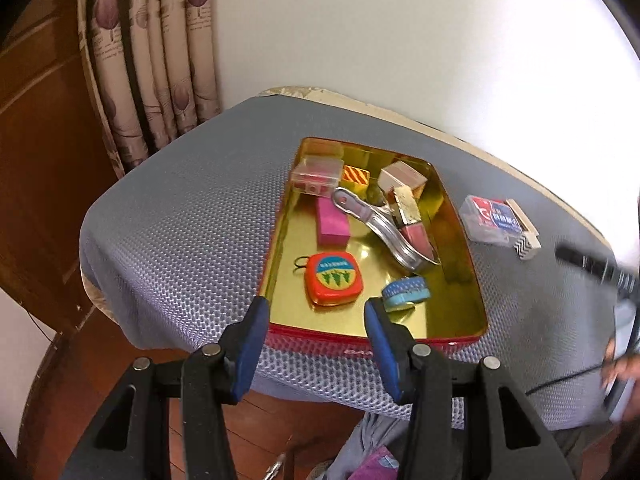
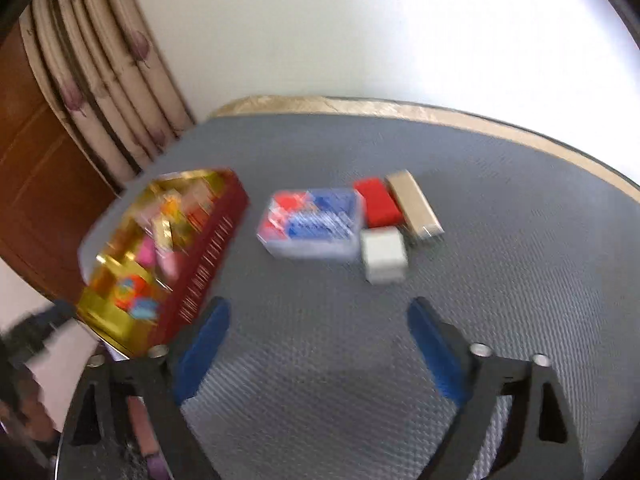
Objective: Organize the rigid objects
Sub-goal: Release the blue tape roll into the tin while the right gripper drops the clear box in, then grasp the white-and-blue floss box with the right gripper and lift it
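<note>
Fingers [image 2: 432, 344] on both our grippers spread wide, empty. Our tin [image 1: 460, 216] already holds most items; at twelve o'clock from our right gripper [image 2: 316, 340], four pieces around the card box [image 2: 312, 224] await on the surface [image 2: 500, 260].

A gold-lined red tin [image 1: 460, 322] holds a pink block [image 1: 332, 222], an orange-red tape [image 1: 334, 278] and a red-and-yellow striped box [image 1: 356, 176] on the grey honeycomb-textured bench [image 1: 180, 220].

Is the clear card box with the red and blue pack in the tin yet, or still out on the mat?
Out. The clear card box lies on the grey mat, beside the red tin, next to the small blocks.
</note>
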A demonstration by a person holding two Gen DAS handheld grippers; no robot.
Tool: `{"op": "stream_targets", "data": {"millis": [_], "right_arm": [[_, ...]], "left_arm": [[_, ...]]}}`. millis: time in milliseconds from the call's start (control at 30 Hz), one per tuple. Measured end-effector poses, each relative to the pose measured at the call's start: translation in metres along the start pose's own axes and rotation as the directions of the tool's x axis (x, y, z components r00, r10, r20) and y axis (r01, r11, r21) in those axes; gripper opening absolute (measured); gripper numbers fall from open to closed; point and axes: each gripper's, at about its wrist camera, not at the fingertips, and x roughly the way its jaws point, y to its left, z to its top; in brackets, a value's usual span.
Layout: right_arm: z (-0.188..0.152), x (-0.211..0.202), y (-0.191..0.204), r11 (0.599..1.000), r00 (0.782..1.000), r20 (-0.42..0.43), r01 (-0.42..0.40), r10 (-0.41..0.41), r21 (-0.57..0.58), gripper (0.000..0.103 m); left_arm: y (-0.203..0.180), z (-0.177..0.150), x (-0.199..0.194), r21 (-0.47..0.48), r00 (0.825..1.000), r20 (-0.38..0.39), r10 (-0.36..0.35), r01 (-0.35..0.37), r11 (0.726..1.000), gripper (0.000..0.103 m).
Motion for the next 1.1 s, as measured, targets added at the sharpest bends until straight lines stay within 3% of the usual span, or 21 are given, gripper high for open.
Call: {"op": "stream_targets", "data": {"millis": [100,133,200,267,333,400,467,500,600,667,733,833,900,967,1000,1100], "right_arm": [[0.027,0.014,0.031,0.973,0.999,-0.026,0.029,-0.036,-0.231,0.099],[0.033,0.022,0.039,0.940,0.997,-0.041,0.048,-0.065,-0.338,0.099],[0.041,0.035,0.047,0.878,0.991,-0.110,0.010,-0.071,-0.478,0.099],[0.047,0.047,0.056,0.776,0.979,-0.157,0.004,-0.133,-0.631,0.099],[0.051,0.056,0.068,0.647,0.966,-0.167,0.001,-0.198,-0.762,0.099],[0.055,0.066,0.077,0.563,0.951,-0.220,-0.062,-0.218,-0.824,0.099],[0.057,0.080,0.083,0.471,0.939,-0.206,-0.055,-0.275,-0.880,0.099],[0.060,0.087,0.084,0.446,0.933,-0.212,-0.064,-0.290,-0.893,0.099],[0.073,0.110,0.084,0.445,0.908,-0.301,-0.149,-0.292,-0.883,0.099],[0.072,0.125,0.086,0.415,0.892,-0.319,-0.170,-0.321,-0.894,0.099],[0.070,0.137,0.087,0.400,0.865,-0.384,-0.243,-0.323,-0.884,0.099],[0.065,0.154,0.087,0.360,0.844,-0.390,-0.258,-0.368,-0.897,0.099],[0.064,0.168,0.086,0.395,0.818,-0.440,-0.289,-0.371,-0.872,0.096],[0.068,0.175,0.086,0.442,0.806,-0.469,-0.295,-0.360,-0.847,0.088],[0.071,0.173,0.088,0.457,0.811,-0.475,-0.299,-0.341,-0.838,0.068],[0.077,0.162,0.097,0.507,0.843,-0.439,-0.243,-0.313,-0.827,0.064]], "left_arm": [[-0.007,-0.003,-0.001,0.043,1.000,0.007,0.008,-0.009,0.999,0.050],[-0.008,-0.004,-0.001,0.052,1.000,0.010,0.014,-0.014,0.999,0.050],[-0.005,-0.003,-0.002,0.049,1.000,0.015,0.012,-0.012,0.999,0.050],[-0.001,-0.003,-0.001,0.027,1.000,0.006,-0.007,0.006,1.000,0.051],[0.002,-0.001,0.003,0.010,1.000,-0.012,-0.018,0.018,1.000,0.051],[0.005,-0.001,0.009,-0.011,0.998,-0.045,-0.036,0.036,0.999,0.051],[0.007,-0.001,0.013,-0.024,0.997,-0.065,-0.047,0.045,0.999,0.051],[0.007,-0.001,0.012,-0.023,0.997,-0.062,-0.045,0.043,0.999,0.051],[0.002,-0.001,0.011,0.001,0.998,-0.045,-0.034,0.035,0.999,0.051],[-0.003,-0.001,0.010,0.029,0.999,-0.037,-0.032,0.033,0.999,0.051],[-0.006,-0.001,0.012,0.050,0.999,-0.040,-0.029,0.031,0.998,0.051],[-0.008,0.000,0.017,0.056,0.998,-0.060,-0.036,0.040,0.998,0.051],[-0.007,0.001,0.018,0.052,0.997,-0.064,-0.038,0.041,0.998,0.051],[-0.005,0.001,0.020,0.046,0.997,-0.065,-0.038,0.041,0.998,0.051],[-0.005,0.002,0.020,0.044,0.997,-0.066,-0.037,0.040,0.998,0.051],[-0.003,0.002,0.020,0.040,0.997,-0.066,-0.036,0.038,0.998,0.051]]}}
